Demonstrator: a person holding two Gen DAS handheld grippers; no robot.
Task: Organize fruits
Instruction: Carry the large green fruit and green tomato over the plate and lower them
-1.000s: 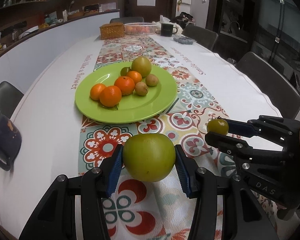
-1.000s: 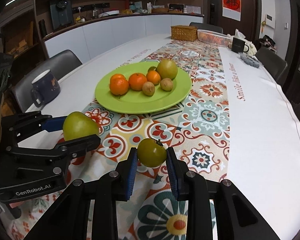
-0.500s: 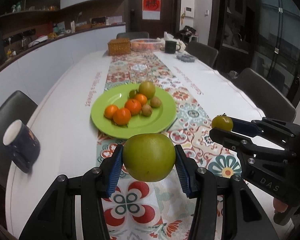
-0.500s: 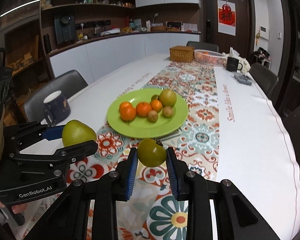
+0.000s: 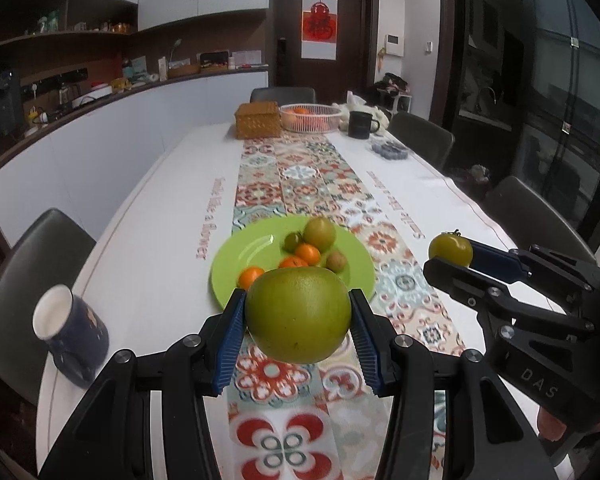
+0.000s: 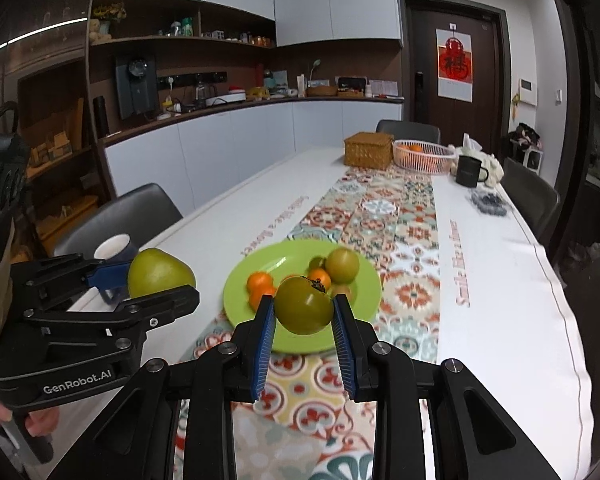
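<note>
My left gripper is shut on a large green pear-like fruit, held in the air above the patterned runner; the same fruit shows at the left of the right wrist view. My right gripper is shut on a small green tomato, which also appears at the right of the left wrist view as the tomato. Beyond both lies a green plate holding oranges, a green fruit, a small green tomato and brownish small fruits, partly hidden by the held fruits.
A dark blue mug stands at the table's left edge. At the far end sit a wicker box, a pink basket with oranges, a black mug and a dark tray. Chairs line both sides.
Both grippers have risen with their fruits still gripped, and the view has tilted up, so the plate now looks smaller and farther below. The plate's fruits have not moved.
</note>
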